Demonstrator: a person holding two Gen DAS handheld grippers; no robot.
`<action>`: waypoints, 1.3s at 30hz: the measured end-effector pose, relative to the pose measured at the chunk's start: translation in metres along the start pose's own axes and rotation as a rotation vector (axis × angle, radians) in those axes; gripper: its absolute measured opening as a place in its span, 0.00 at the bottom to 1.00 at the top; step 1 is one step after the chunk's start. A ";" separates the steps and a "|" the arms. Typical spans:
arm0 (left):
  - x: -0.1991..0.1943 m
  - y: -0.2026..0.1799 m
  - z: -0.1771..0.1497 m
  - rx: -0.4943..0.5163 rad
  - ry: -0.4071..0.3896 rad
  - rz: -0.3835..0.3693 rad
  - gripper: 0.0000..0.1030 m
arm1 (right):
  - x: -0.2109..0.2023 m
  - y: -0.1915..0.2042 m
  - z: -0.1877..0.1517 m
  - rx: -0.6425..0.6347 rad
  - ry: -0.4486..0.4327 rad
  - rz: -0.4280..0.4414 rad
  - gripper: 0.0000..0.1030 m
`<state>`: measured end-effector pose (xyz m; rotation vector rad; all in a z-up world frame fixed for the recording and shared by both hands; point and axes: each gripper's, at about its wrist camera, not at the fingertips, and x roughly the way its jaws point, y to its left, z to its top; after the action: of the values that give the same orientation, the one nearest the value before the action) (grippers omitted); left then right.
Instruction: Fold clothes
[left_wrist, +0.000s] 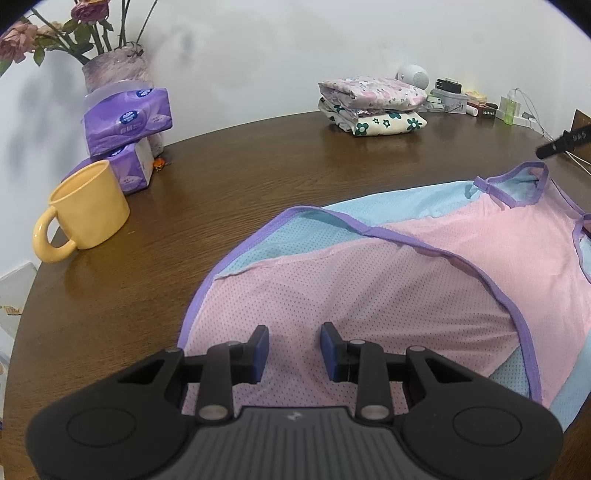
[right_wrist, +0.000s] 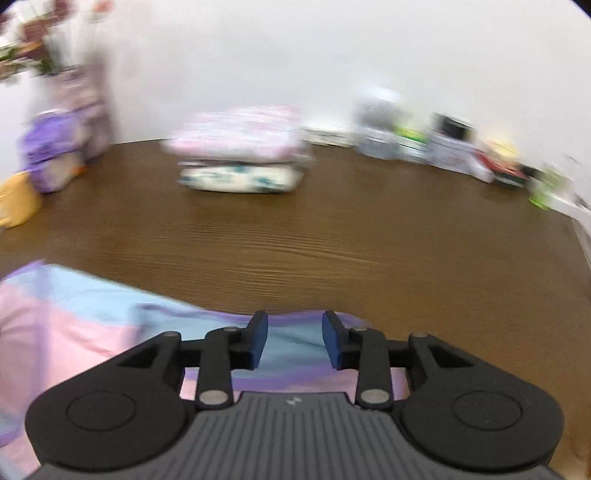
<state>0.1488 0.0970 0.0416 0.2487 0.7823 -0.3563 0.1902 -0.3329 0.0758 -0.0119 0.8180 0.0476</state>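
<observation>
Inspecting the table, we are finding 1 garment in pink and light-blue mesh with purple binding lying spread on the brown wood, its strap end toward the right of the left wrist view. We are holding the left gripper low over the pink panel near the garment's near edge; its jaws are standing partly apart with nothing between the pads, and whether the tips are touching the cloth we cannot tell. We are seeing the right gripper over the blue and purple-bound edge of the garment, in a heavily blurred view; its jaws are likewise partly apart and gripping nothing. A stack of folded clothes is sitting well apart at the far side, with a yellow mug and tissue packs to the left. We are judging the step in hand to be taking hold of the garment for its first fold. To do this well, we are recommending that each gripper pinch the purple binding rather than the loose mesh, that both grip at matching points, and that the cloth be lifted only enough to clear itself, keeping the fold line straight and the mug clear.
</observation>
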 end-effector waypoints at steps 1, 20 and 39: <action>0.000 0.000 0.000 -0.001 -0.002 -0.002 0.28 | 0.004 0.011 0.003 -0.014 0.014 0.049 0.32; 0.002 0.006 0.001 0.005 0.010 -0.036 0.28 | 0.074 0.052 0.017 0.006 0.233 0.160 0.03; 0.074 -0.014 0.109 0.399 0.101 -0.053 0.29 | 0.072 0.035 0.036 -0.100 0.172 0.111 0.26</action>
<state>0.2612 0.0299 0.0611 0.6247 0.8135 -0.5532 0.2639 -0.2943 0.0481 -0.0662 0.9875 0.1942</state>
